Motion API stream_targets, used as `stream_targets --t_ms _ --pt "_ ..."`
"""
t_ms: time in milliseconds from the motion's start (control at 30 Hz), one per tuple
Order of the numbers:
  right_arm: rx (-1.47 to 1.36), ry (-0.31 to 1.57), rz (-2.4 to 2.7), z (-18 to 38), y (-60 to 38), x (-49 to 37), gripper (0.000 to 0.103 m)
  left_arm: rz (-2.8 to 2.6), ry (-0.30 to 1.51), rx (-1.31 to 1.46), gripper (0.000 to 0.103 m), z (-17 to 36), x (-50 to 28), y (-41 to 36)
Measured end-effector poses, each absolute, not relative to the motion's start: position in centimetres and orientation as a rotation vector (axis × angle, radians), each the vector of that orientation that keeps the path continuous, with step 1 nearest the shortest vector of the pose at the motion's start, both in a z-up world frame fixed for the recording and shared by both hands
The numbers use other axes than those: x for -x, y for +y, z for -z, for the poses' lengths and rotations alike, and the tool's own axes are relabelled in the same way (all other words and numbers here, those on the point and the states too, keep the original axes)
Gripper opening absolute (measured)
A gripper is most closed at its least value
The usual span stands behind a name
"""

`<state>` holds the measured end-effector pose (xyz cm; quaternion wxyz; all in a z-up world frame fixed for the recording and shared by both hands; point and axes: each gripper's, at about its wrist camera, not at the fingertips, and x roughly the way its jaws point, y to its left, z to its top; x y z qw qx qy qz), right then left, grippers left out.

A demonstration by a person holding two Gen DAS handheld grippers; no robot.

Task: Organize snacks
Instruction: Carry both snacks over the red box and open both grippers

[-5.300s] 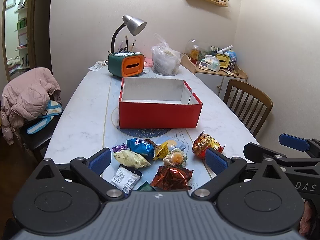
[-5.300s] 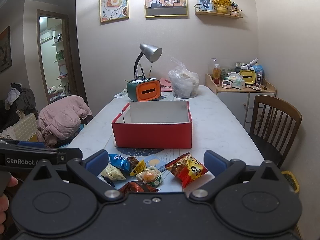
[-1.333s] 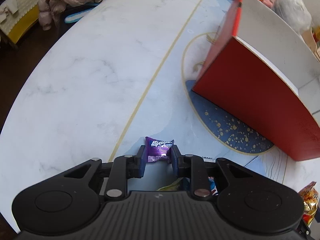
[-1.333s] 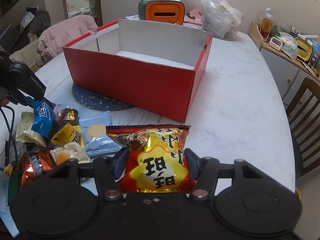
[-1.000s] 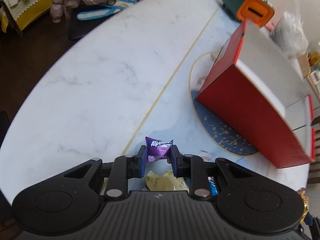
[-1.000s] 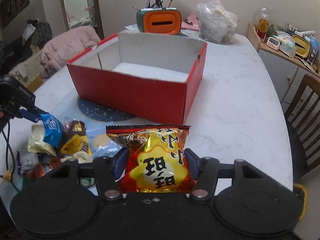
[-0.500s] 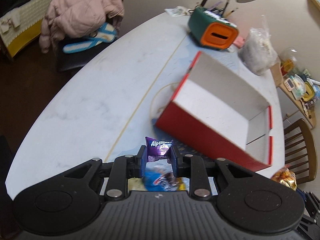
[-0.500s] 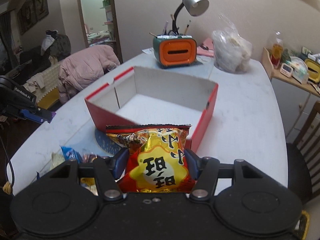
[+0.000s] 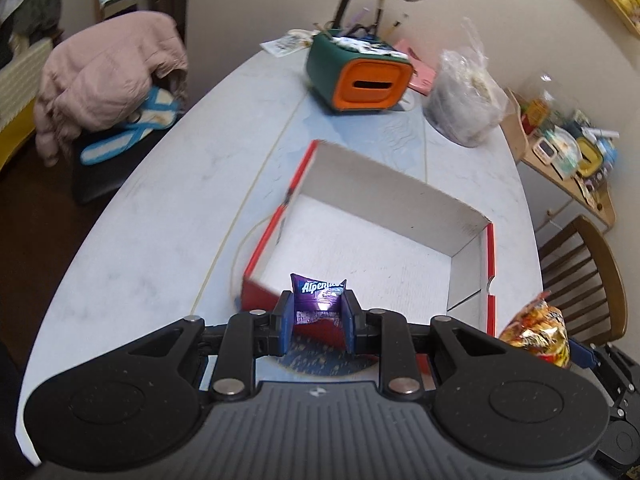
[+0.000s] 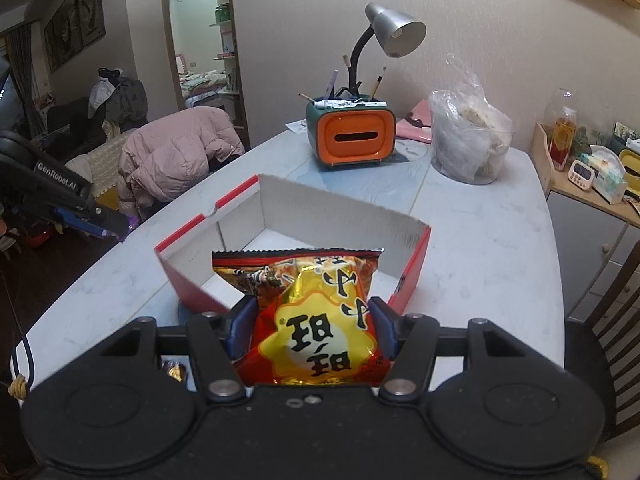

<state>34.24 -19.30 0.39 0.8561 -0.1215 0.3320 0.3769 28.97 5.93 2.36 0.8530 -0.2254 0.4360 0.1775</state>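
Observation:
My left gripper [image 9: 317, 312] is shut on a small purple candy wrapper [image 9: 318, 300], held in the air above the near wall of the red box [image 9: 260, 248], whose white inside holds nothing. My right gripper [image 10: 314, 326] is shut on a red and yellow snack bag [image 10: 316, 320], raised in front of the red box [image 10: 188, 228]. In the left wrist view the snack bag [image 9: 536, 330] shows at the lower right. In the right wrist view the left gripper [image 10: 116, 222] enters from the left with the purple wrapper [image 10: 133, 222] at its tip.
Behind the box stand a green and orange organizer [image 9: 358, 76] with a desk lamp [image 10: 394, 32] and a clear plastic bag [image 9: 464, 104]. A pink jacket [image 9: 104, 80] lies over a chair on the left, a wooden chair [image 9: 584, 280] stands on the right. One loose snack [image 10: 173, 370] peeks below the right gripper.
Both grippers have risen with their snacks and come toward the box. The box's inside has come into view from above, and the snack pile has dropped out of sight.

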Motion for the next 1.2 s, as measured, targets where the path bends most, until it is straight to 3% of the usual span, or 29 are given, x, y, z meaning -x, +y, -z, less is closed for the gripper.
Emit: stream_targets --t_ms 600,1200 --pt "0.326 0.793 -0.675 3.4 -11.0 -40.9 0.060 -0.209 1.096 0.284 0.024 3.5 -42.3 7.5" --pt "0.434 0.958 -0.665 9.6 -6.7 -43.7 0.060 -0.171 1.292 0.239 0.025 10.8 -46.6 7.6"
